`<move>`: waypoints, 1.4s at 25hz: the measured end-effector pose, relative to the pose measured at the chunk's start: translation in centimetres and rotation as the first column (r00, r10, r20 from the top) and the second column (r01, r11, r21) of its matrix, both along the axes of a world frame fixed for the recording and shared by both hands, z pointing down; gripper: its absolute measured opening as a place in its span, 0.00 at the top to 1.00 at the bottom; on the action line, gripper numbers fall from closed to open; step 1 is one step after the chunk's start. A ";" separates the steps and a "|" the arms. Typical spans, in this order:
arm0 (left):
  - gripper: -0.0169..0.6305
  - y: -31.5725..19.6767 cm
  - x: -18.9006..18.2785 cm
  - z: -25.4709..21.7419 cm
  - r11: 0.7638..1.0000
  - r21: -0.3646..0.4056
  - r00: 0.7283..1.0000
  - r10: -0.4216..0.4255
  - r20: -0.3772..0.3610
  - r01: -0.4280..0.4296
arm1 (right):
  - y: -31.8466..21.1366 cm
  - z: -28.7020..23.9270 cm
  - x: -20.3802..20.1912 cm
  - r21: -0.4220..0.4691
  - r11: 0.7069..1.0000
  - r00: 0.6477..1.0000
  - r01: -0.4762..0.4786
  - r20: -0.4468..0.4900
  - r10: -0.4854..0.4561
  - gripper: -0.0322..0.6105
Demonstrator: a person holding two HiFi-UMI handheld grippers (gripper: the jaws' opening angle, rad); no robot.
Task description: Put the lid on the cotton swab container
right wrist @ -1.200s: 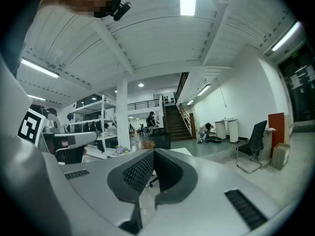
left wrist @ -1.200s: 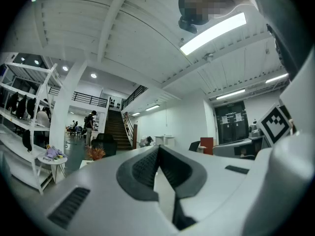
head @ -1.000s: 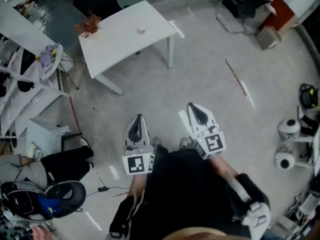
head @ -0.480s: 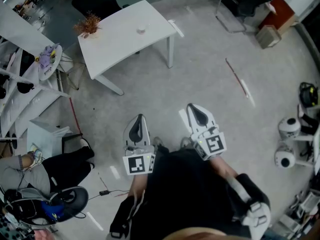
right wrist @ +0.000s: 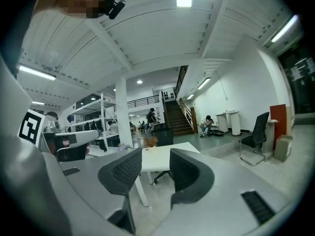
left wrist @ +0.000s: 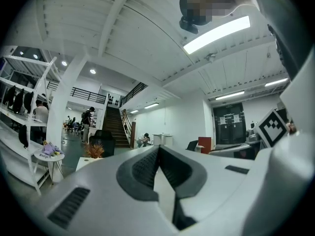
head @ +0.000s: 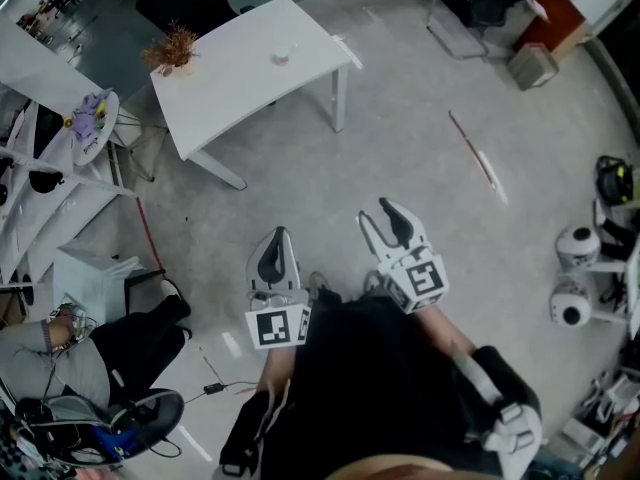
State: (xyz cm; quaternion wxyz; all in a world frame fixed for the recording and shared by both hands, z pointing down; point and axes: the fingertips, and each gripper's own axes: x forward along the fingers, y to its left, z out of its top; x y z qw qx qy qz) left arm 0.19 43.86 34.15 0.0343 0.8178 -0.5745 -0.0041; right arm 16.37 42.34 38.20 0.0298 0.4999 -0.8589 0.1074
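Observation:
A small clear container (head: 283,56) stands on the white table (head: 240,83) far ahead of me; I cannot make out a lid. Both grippers hang close to my body over the floor, well short of the table. My left gripper (head: 275,238) is shut with nothing in it, and its jaws meet in the left gripper view (left wrist: 158,150). My right gripper (head: 381,213) is opening, its jaws apart and bare. In the right gripper view (right wrist: 155,157) the table (right wrist: 170,154) shows between its fingers.
A dried plant (head: 172,48) sits on the table's left corner. A round side table (head: 88,118) and white shelving stand at left, a chair (head: 470,13) and a box (head: 530,68) at top right, white devices (head: 575,258) at right. A seated person (head: 60,343) is at lower left.
The right gripper's jaws have spread apart; they were together before. The left gripper has stayed put. The seated person at lower left has shifted.

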 end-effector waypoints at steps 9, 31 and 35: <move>0.96 -2.3 -4.9 0.9 0.999 -0.004 0.999 0.043 0.001 -0.043 | -2.2 0.5 -4.6 -0.007 0.999 0.999 -0.054 0.004 0.054 0.71; 0.96 -16.6 -6.4 2.7 0.999 -0.014 0.999 0.049 -0.011 -0.050 | -17.6 1.8 -8.7 0.008 1.000 1.000 0.002 0.019 -0.002 0.71; 0.96 -22.8 -6.4 3.1 0.999 -0.038 0.999 0.031 -0.011 -0.032 | -24.2 1.7 -8.9 -0.003 1.000 0.999 0.029 0.025 -0.029 0.71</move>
